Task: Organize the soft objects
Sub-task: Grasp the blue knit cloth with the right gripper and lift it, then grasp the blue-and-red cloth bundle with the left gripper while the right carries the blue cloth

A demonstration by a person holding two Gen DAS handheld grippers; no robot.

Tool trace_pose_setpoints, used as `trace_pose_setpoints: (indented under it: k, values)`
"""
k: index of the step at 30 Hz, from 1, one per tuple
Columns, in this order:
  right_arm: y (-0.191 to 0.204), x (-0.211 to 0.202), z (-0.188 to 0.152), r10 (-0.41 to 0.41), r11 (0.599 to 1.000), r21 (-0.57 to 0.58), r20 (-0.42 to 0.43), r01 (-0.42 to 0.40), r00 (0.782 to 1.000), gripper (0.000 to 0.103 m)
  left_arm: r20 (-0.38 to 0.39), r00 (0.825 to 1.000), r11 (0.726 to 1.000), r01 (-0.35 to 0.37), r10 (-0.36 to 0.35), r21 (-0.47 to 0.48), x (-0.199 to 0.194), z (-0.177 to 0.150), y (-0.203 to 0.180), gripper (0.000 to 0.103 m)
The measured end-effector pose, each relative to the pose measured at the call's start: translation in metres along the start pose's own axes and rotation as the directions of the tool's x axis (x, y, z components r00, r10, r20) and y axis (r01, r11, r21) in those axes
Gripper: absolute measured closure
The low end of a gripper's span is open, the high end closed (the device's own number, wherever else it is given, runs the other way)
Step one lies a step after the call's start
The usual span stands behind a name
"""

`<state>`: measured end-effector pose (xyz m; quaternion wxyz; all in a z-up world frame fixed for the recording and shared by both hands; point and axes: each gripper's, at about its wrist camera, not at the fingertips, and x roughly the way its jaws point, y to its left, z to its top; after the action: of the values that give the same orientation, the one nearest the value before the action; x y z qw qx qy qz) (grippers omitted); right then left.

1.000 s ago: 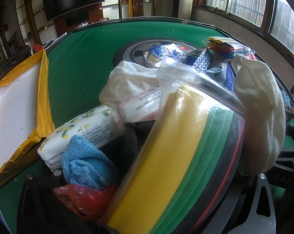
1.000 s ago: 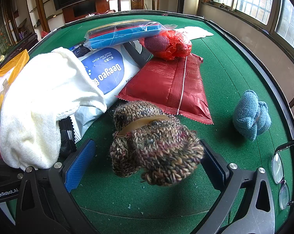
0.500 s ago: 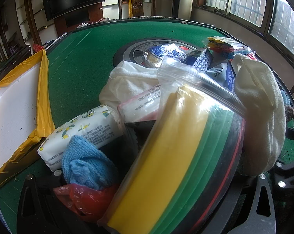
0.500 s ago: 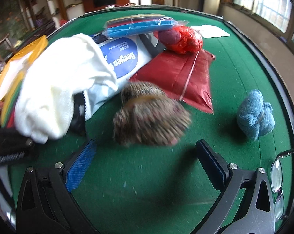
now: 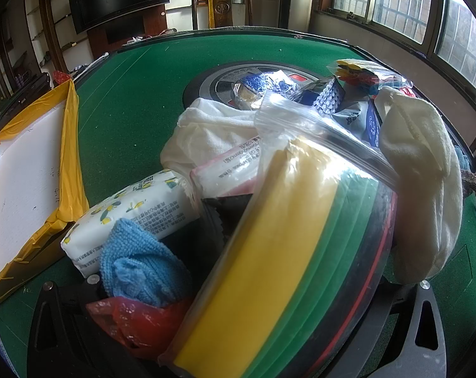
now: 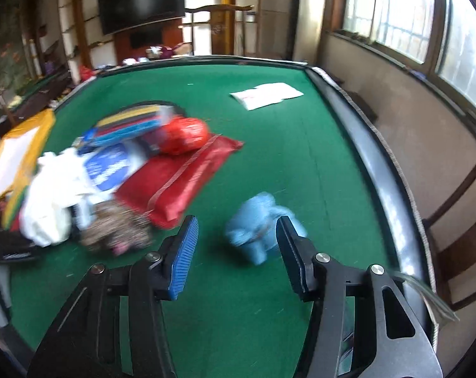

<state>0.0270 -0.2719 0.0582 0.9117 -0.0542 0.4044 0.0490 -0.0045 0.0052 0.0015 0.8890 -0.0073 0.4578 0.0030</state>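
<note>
- Mostly, we judge the gathering done: on the green table (image 6: pixel 301 157) a heap of soft things lies toward its left edge, the red pouch (image 6: pixel 181 176) and knitted bundle (image 6: pixel 118 230) among them.
- Our left gripper (image 5: pixel 238 330) is buried under the zip bag of felt sheets (image 5: pixel 285 252); we cannot tell its state.
- Our right gripper (image 6: pixel 236 252) is spread apart, near the lone blue cloth (image 6: pixel 257 226) toward the right edge, which is still to be collected.

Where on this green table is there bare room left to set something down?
Bare felt lies between the blue cloth, the white paper and the table rim, and beyond the red pouch. The pile around the white towel is crowded.
</note>
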Motion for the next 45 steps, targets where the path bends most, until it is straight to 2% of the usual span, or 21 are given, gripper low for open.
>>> trace_pose_setpoints:
  k: [2,4,5,8,10,14,15,16,17,21,25,29,35,45]
  values:
    - [-0.003,0.008,0.003,-0.023,1.0,0.021,-0.018,0.023,1.0,0.051,0.0,1.0,1.0,0.0,0.0,0.0,0.0,0.0,0.0,0.0]
    - [-0.009,0.017,0.005,0.019,0.999,0.05,-0.038,-0.017,0.999,0.051,0.0,1.0,1.0,0.0,0.0,0.0,0.0,0.0,0.0,0.0]
    - [-0.008,0.023,0.006,0.014,0.998,0.057,-0.051,-0.011,0.999,0.051,0.0,1.0,1.0,0.0,0.0,0.0,0.0,0.0,0.0,0.0]
    - [-0.009,0.036,0.006,-0.058,0.997,0.054,-0.09,0.063,0.994,0.05,0.0,1.0,1.0,0.0,0.0,0.0,0.0,0.0,0.0,0.0]
    - [-0.011,0.042,0.003,-0.019,0.997,0.074,-0.118,0.028,0.993,0.05,0.0,1.0,1.0,0.0,0.0,0.0,0.0,0.0,0.0,0.0]
    - [-0.007,0.053,-0.005,0.007,0.997,0.079,-0.172,0.007,0.985,0.05,0.0,1.0,1.0,0.0,0.0,0.0,0.0,0.0,0.0,0.0]
    - [-0.005,0.052,-0.007,0.007,0.997,0.081,-0.163,0.006,0.987,0.052,0.0,1.0,1.0,0.0,0.0,0.0,0.0,0.0,0.0,0.0]
    - [-0.002,0.05,-0.01,0.005,0.998,0.068,-0.154,0.006,0.988,0.061,0.0,1.0,1.0,0.0,0.0,0.0,0.0,0.0,0.0,0.0]
    - [0.0,0.048,-0.01,0.012,0.998,0.066,-0.14,-0.003,0.99,0.064,0.0,1.0,1.0,0.0,0.0,0.0,0.0,0.0,0.0,0.0]
    - [0.004,0.027,-0.014,0.023,0.996,0.088,-0.065,-0.018,0.998,0.065,0.0,1.0,1.0,0.0,0.0,0.0,0.0,0.0,0.0,0.0]
    - [0.012,0.005,-0.011,0.069,0.986,0.149,0.029,-0.073,0.997,0.065,0.0,1.0,1.0,0.0,0.0,0.0,0.0,0.0,0.0,0.0]
    - [0.033,-0.006,0.004,0.109,0.98,0.156,0.114,-0.126,0.987,0.065,0.0,1.0,1.0,0.0,0.0,0.0,0.0,0.0,0.0,0.0]
    - [0.058,-0.005,0.015,0.137,0.981,0.107,0.205,-0.161,0.969,0.065,0.0,1.0,1.0,0.0,0.0,0.0,0.0,0.0,0.0,0.0]
    - [0.047,-0.007,0.006,0.193,0.969,0.102,0.24,-0.223,0.951,0.065,0.0,1.0,1.0,0.0,0.0,0.0,0.0,0.0,0.0,0.0]
